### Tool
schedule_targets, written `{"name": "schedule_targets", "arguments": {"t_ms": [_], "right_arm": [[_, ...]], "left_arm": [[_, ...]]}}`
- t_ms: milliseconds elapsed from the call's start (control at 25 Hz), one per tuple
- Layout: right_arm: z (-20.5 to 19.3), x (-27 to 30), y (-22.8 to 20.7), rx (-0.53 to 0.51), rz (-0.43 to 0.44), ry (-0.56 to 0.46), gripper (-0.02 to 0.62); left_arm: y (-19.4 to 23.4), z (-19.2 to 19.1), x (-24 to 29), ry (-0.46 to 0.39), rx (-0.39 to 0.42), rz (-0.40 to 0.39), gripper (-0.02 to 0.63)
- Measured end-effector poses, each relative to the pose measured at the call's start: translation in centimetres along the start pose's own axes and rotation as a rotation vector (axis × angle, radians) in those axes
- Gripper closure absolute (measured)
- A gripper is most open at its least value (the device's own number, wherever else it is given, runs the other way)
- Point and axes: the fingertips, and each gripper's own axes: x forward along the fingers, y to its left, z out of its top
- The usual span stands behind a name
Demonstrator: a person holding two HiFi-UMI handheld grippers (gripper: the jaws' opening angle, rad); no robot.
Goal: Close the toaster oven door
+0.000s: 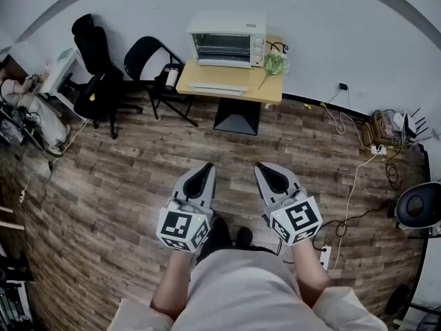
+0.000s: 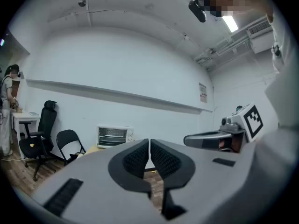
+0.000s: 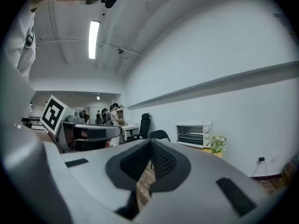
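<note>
Bare plank floor (image 1: 227,143) open straight ahead to the wooden table (image 1: 270,92), toaster oven (image 1: 227,40) with lowered door (image 1: 217,87) taking the tabletop's front, plant (image 1: 275,62) crowding the oven's right side, folding chair (image 1: 148,57) just beside the table's left, office chair (image 1: 96,61) beyond it, cables (image 1: 351,185) strewn at right.

In the head view the toaster oven (image 1: 227,40) is small, and neither its knobs nor anything behind its glass can be made out. The pale cylinder (image 1: 171,78) between the folding chair (image 1: 148,64) and the bench (image 1: 265,92) may be a roll or a cup; whether it rests on the seat cannot be told. A person (image 1: 12,88) is cut off by the left edge, and a dark round object (image 1: 419,205) by the right edge. In the left gripper view the left gripper (image 2: 149,143) hides most of the bench. In the right gripper view the people (image 3: 110,113) in the far room are too small to tell apart.
</note>
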Motion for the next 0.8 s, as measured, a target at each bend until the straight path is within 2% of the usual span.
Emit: {"name": "schedule_targets", "arguments": {"t_ms": [800], "right_arm": [[-1.0, -1.5, 0.3, -0.011, 0.042, 0.018, 0.597]], "left_arm": [[-1.8, -1.4, -0.1, 0.054, 0.000, 0.036, 0.589]]}}
